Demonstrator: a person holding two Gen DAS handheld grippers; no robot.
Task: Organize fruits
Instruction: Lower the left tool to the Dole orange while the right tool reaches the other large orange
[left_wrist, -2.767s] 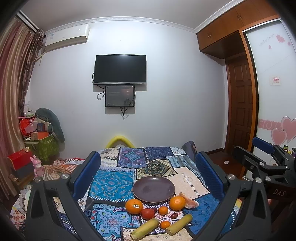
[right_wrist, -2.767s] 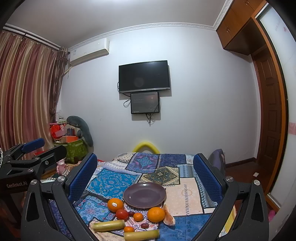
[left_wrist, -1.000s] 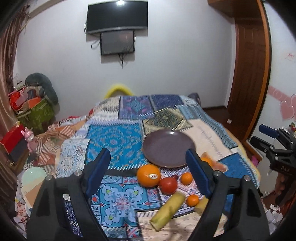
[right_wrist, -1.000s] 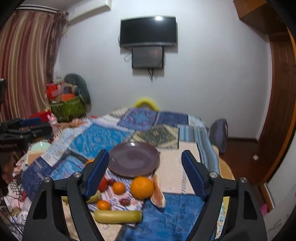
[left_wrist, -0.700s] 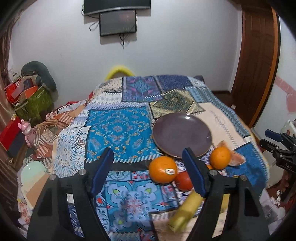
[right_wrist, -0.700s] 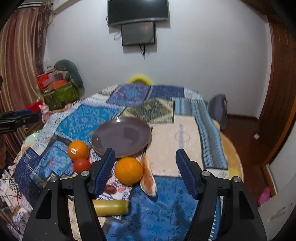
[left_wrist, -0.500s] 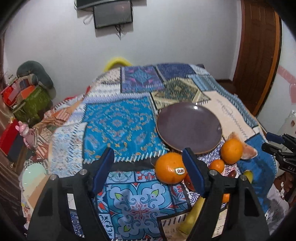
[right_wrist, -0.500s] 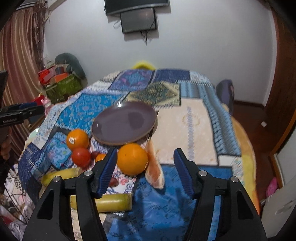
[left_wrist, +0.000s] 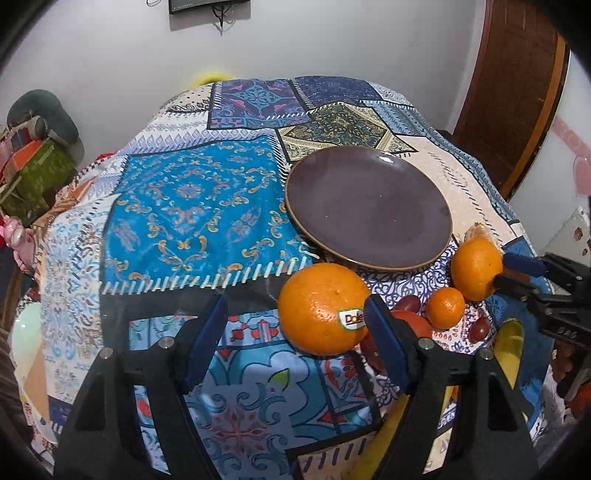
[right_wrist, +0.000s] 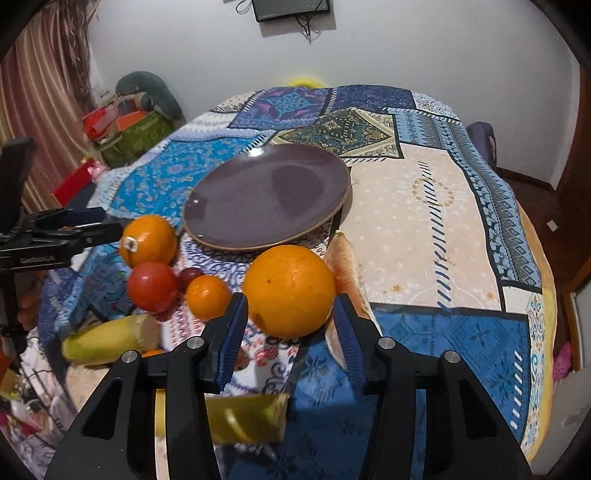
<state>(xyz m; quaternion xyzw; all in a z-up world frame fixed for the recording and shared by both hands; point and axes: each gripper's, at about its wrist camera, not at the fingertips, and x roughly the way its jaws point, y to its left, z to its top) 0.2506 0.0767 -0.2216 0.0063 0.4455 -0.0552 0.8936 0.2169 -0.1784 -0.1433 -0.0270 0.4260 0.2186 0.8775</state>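
Right gripper (right_wrist: 290, 325) jaws have just been closing around the plain orange (right_wrist: 290, 290) — blue pads flank it on both sides; contact can't be confirmed. That orange sits on the patchwork cloth (right_wrist: 424, 221) just in front of the empty purple plate (right_wrist: 266, 195), a pomelo wedge (right_wrist: 345, 266) beside it. Left gripper (left_wrist: 295, 341) jaws are spread, nothing between them; its right pad overlaps the Dole-stickered orange (left_wrist: 321, 308) in view. Tomato (right_wrist: 151, 286), small mandarin (right_wrist: 207, 297) and sugarcane piece (right_wrist: 110, 339) lie between the two oranges.
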